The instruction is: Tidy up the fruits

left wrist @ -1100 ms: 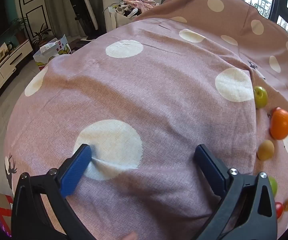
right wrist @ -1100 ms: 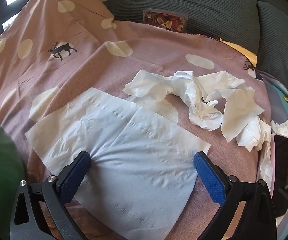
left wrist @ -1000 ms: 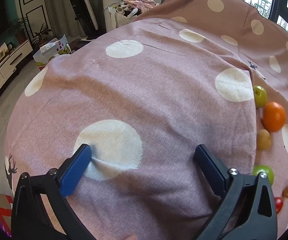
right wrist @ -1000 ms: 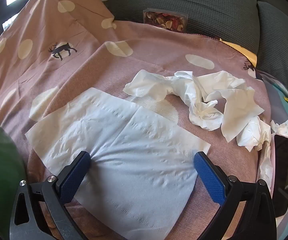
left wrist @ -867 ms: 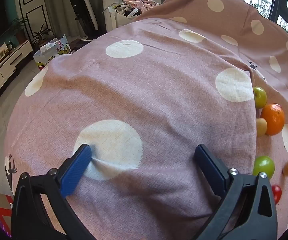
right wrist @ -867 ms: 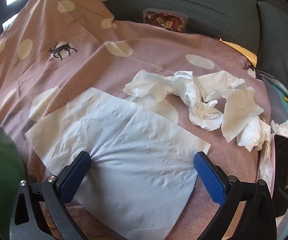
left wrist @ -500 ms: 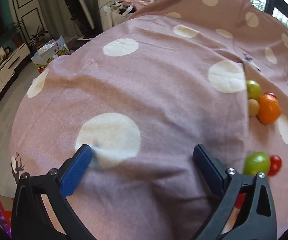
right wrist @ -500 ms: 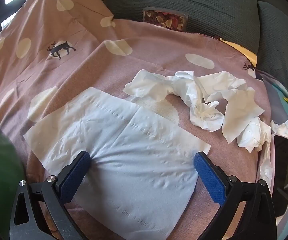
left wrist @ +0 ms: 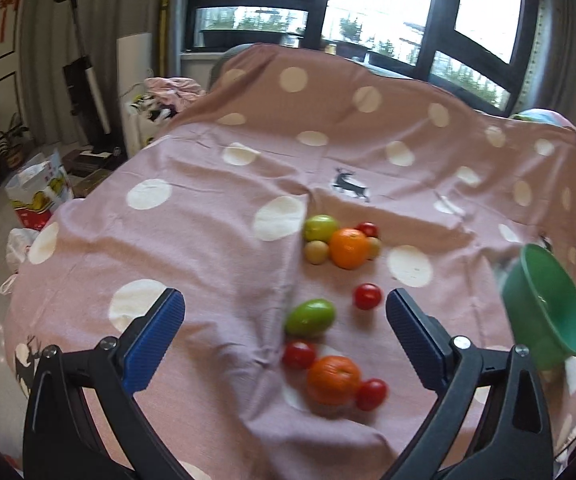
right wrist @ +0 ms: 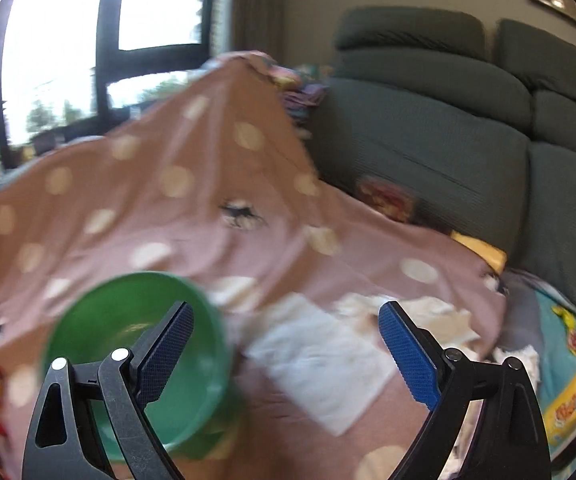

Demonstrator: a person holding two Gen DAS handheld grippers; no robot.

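Note:
Fruits lie scattered on the pink dotted cloth (left wrist: 208, 240). A far cluster holds an orange (left wrist: 349, 248), a green apple (left wrist: 320, 227) and small fruits. Nearer lie a green fruit (left wrist: 310, 317), a red tomato (left wrist: 367, 296), a second orange (left wrist: 333, 374) and two more tomatoes. A green bowl (left wrist: 544, 308) stands tilted at the right; it also shows in the right wrist view (right wrist: 136, 344). My left gripper (left wrist: 284, 328) is open above the near fruits. My right gripper (right wrist: 284, 344) is open, its left finger in front of the bowl.
White tissues (right wrist: 328, 360) lie on the cloth right of the bowl. A grey sofa (right wrist: 448, 140) stands behind. Snack packets (right wrist: 572, 400) lie at the far right. A paper bag (left wrist: 36, 196) and a vacuum (left wrist: 84, 76) stand on the floor at the left.
Both grippers have lifted and tilted up. The left view swung right, so the fruits now sit between its fingers. The green bowl came into the right view; the tissues moved further off.

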